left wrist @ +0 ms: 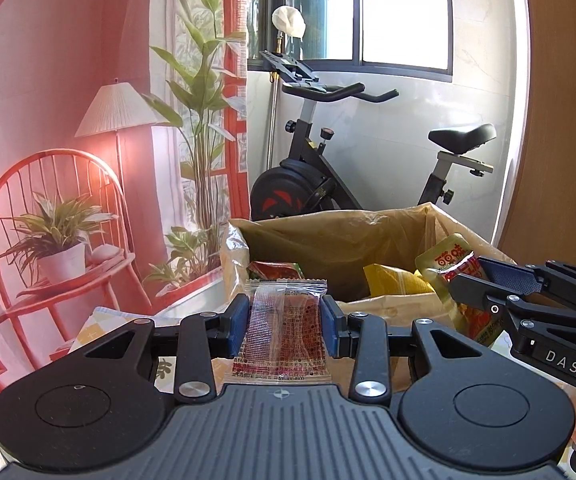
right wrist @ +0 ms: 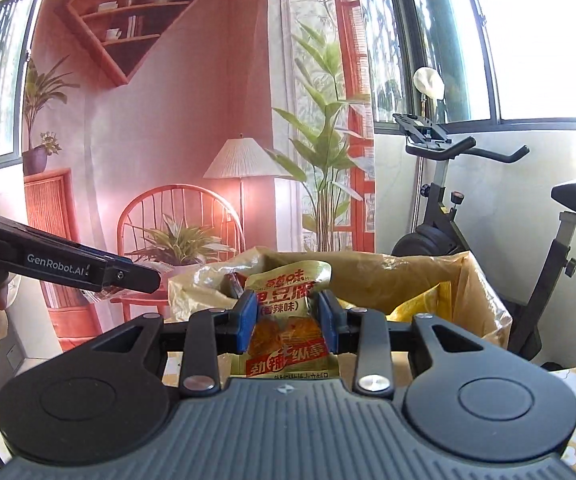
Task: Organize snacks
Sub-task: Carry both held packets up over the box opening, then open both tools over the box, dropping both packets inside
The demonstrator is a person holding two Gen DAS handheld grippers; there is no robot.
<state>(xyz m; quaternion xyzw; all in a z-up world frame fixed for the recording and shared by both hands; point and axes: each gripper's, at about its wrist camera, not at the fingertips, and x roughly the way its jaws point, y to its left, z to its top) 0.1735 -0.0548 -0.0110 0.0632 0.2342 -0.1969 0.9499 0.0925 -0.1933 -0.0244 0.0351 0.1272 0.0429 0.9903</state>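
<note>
Left wrist view: left gripper [left wrist: 284, 316] with blue pads pressed on both sides of a clear snack packet [left wrist: 282, 328] with red print, jaws narrowly parted around it
Beyond it: open box lined with a yellowish bag [left wrist: 348, 240], red and yellow packets inside
Right edge: right gripper [left wrist: 472, 276] clamped on a yellow tofu snack pouch [left wrist: 448, 260], just over the box rim
Right wrist view: right gripper [right wrist: 288, 320] pinching the yellow tofu snack pouch [right wrist: 288, 300] upright, in front of the box [right wrist: 468, 280]
Left edge: left gripper [right wrist: 144, 280] near the box's left side; its packet barely visible
</note>
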